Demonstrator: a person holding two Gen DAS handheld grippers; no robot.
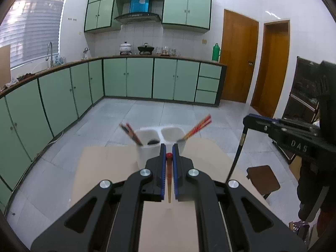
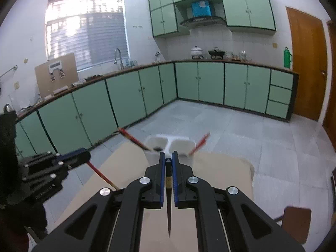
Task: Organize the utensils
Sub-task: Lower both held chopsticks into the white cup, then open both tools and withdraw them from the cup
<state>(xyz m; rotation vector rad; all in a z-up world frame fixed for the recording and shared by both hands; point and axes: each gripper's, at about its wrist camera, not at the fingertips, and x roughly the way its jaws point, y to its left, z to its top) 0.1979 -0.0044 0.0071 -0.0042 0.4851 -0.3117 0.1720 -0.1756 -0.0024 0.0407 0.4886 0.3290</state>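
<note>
A white two-compartment holder [image 1: 161, 135] stands at the far edge of a tan table [image 1: 98, 168]; it also shows in the right wrist view [image 2: 170, 145]. Red chopsticks [image 1: 131, 133] lean in its left compartment and more [image 1: 198, 129] in its right. My left gripper [image 1: 168, 154] is shut on a red chopstick [image 1: 169, 176], just short of the holder. My right gripper [image 2: 168, 159] is shut on a black chopstick [image 2: 168, 205], also close before the holder. The right gripper shows in the left wrist view [image 1: 279, 130] with the black chopstick [image 1: 237, 153] hanging down.
A brown stool [image 1: 262, 180] stands right of the table. Green cabinets [image 1: 63, 96] run along the left and far walls. Two wooden doors [image 1: 239, 56] are at the back right. Grey tiled floor [image 1: 130, 113] lies beyond the table.
</note>
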